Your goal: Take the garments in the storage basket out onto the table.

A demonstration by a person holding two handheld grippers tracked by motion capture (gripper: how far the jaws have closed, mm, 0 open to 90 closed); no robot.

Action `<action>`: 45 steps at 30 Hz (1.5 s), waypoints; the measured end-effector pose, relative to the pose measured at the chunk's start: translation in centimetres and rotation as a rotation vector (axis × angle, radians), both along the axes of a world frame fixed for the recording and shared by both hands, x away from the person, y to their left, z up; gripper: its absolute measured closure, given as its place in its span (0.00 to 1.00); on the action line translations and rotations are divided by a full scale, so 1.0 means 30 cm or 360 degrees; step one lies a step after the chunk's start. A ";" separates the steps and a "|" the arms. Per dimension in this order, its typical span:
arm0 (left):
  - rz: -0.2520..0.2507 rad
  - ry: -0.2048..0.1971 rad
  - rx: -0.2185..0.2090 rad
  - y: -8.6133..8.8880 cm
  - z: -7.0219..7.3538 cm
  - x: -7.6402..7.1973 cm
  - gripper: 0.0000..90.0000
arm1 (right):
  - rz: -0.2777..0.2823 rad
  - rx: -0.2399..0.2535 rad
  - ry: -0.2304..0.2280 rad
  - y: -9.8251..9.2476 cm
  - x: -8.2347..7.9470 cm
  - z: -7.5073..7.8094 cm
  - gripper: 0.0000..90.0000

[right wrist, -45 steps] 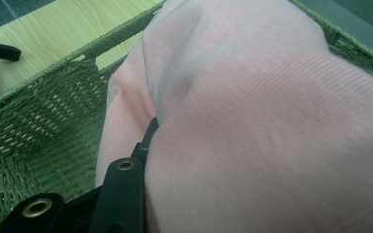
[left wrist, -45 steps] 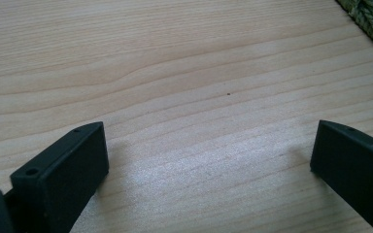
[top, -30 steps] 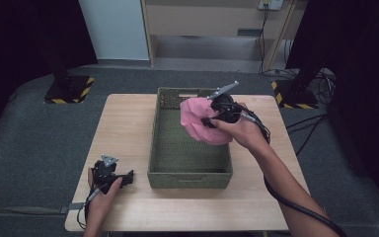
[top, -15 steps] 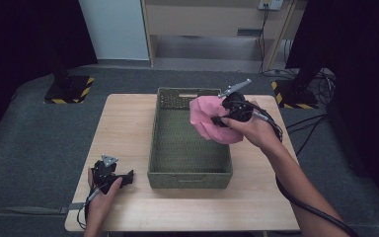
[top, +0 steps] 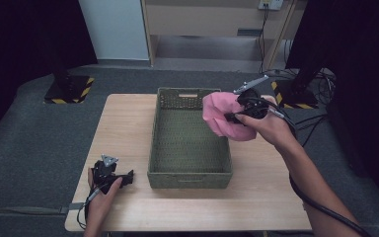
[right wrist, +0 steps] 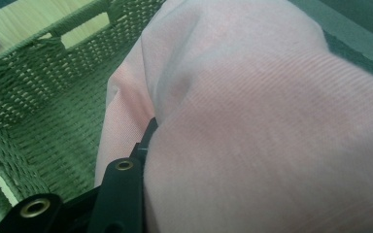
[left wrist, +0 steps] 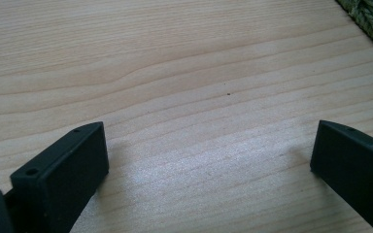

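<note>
Pink cloth (top: 223,116) bunches in my right gripper (top: 233,117), whose jaws are clenched on it; my right forearm stretches up and across from the table's near right corner, wrist raised, holding the cloth above the right rim of the green woven basket (top: 189,173), toward its far end. The fabric looks soft and finely ribbed, draped in loose folds over the one jaw I can make out. My left gripper (top: 128,176) rests low on the wooden table (top: 128,123) left of the basket, jaws spread wide, nothing between them.
</note>
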State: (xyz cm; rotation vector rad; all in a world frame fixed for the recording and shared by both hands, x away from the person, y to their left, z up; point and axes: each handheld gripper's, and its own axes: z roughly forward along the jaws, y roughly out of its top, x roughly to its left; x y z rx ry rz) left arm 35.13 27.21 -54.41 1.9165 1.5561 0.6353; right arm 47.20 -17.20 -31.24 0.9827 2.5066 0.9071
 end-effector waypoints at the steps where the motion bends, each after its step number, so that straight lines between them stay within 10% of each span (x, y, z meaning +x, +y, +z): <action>1: 0.0000 0.0000 0.0000 0.000 0.000 0.000 0.00 | -0.0003 -0.0003 -0.0006 -0.006 0.001 0.001 0.64; 45: 0.0000 0.0000 0.0000 0.000 0.000 0.000 0.00 | -0.0293 0.0030 0.0036 -0.220 0.068 -0.089 0.64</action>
